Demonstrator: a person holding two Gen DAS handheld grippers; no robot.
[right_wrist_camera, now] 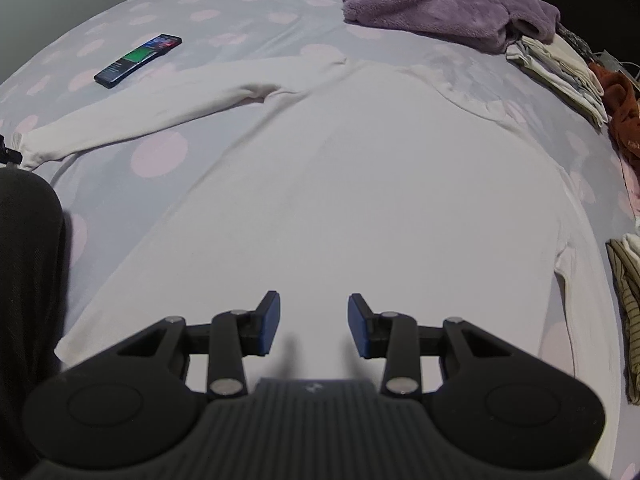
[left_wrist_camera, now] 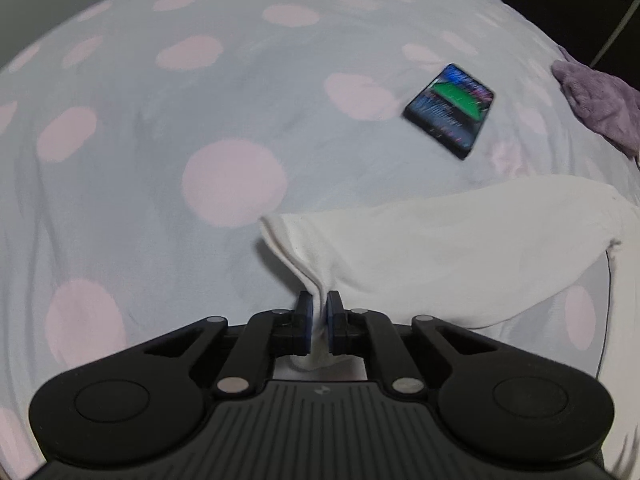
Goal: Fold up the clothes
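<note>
A white long-sleeved top (right_wrist_camera: 340, 184) lies spread flat on a bed cover with pink dots (right_wrist_camera: 160, 152), its left sleeve (right_wrist_camera: 132, 116) stretched out to the left. In the left wrist view my left gripper (left_wrist_camera: 319, 312) is shut on the cuff of that white sleeve (left_wrist_camera: 460, 248), which runs off to the right. The left gripper's tip just shows at the left edge (right_wrist_camera: 8, 156) in the right wrist view, at the cuff. My right gripper (right_wrist_camera: 313, 322) hovers open over the lower body of the top, nothing between its fingers.
A phone with a lit screen (left_wrist_camera: 450, 110) (right_wrist_camera: 138, 60) lies on the cover beyond the sleeve. A purple fleece garment (right_wrist_camera: 448, 12) lies at the far side, folded clothes (right_wrist_camera: 560, 68) and a rust-coloured item (right_wrist_camera: 620, 112) to the right. A dark trouser leg (right_wrist_camera: 28, 280) is at the left.
</note>
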